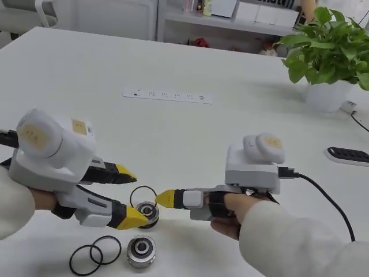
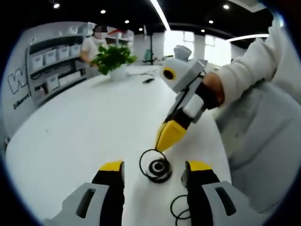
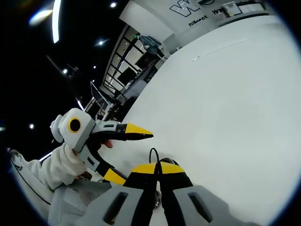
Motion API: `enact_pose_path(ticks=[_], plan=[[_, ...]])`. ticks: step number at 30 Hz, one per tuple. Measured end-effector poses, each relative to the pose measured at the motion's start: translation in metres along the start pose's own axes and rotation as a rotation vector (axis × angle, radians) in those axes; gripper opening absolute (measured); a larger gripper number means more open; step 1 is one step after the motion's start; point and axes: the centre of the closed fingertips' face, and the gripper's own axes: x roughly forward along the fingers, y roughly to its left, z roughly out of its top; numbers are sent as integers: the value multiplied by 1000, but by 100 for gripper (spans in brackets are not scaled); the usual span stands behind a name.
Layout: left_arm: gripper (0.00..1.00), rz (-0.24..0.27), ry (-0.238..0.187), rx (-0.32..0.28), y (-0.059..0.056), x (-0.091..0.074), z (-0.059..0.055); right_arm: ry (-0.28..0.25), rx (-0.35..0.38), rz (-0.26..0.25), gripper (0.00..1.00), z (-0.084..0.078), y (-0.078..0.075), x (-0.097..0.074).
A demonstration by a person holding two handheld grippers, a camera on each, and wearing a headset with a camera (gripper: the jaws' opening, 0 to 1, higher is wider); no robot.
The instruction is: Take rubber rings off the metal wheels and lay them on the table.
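Two metal wheels lie on the white table [image 1: 190,63], a rear wheel [image 1: 151,212] and a front wheel [image 1: 141,251] nearer the person. The right gripper [image 3: 157,170] has its yellow-tipped jaws pressed together on a thin black rubber ring [image 1: 142,186]; in the right gripper view the ring rises as a dark line from between the two tips. The ring circles the rear wheel loosely, its far side lying on the table beyond the wheel. The left gripper [image 2: 156,165] has its jaws spread wide, one on each side of the rear wheel and touching neither wheel nor ring. Two loose rings [image 1: 97,254] lie overlapping on the table just left of the front wheel, apart from both grippers.

In the head view the lower left jaw covers the rear wheel's left edge, and the picture's bottom edge cuts the nearer loose ring. In the right gripper view that gripper's own jaws hide most of the rear wheel. Whether the pinched ring is seated anywhere in the wheel's groove cannot be made out. A power strip [image 1: 167,94] and a potted plant [image 1: 328,46] stand well beyond the work, and a black cable [image 1: 328,202] trails from the right gripper.
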Motion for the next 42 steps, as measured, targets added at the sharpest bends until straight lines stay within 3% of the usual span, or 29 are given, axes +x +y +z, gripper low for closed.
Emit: enact_pose_path(ticks=[5, 9, 16, 24, 28, 30, 33, 36, 42], plan=[[56, -6, -27, 23, -3, -14, 15, -8, 0, 8, 0, 2, 3, 0], [63, 33, -38, 53, 2, -25, 27, -25, 0, 23, 0, 7, 9, -2], [74, 91, -118, 53, 9, -49, 50, -52, 12, 51, 0, 13, 18, -4], [75, 107, -111, 52, -3, -70, 44, -71, 33, 94, 0, 17, 31, -4], [80, 115, -161, 17, -8, -78, 44, -61, 30, 105, 0, 15, 35, -1], [83, 122, -168, 20, -9, -81, 44, -55, 31, 113, 0, 13, 37, 0], [85, 178, -178, 45, -4, -88, 44, -46, 30, 124, 0, 12, 41, 1], [88, 191, -211, 22, -5, -94, 45, -40, 32, 132, 0, 10, 44, 2], [98, 218, -231, -2, -7, -103, 38, -20, 12, 158, 0, 6, 55, 6]])
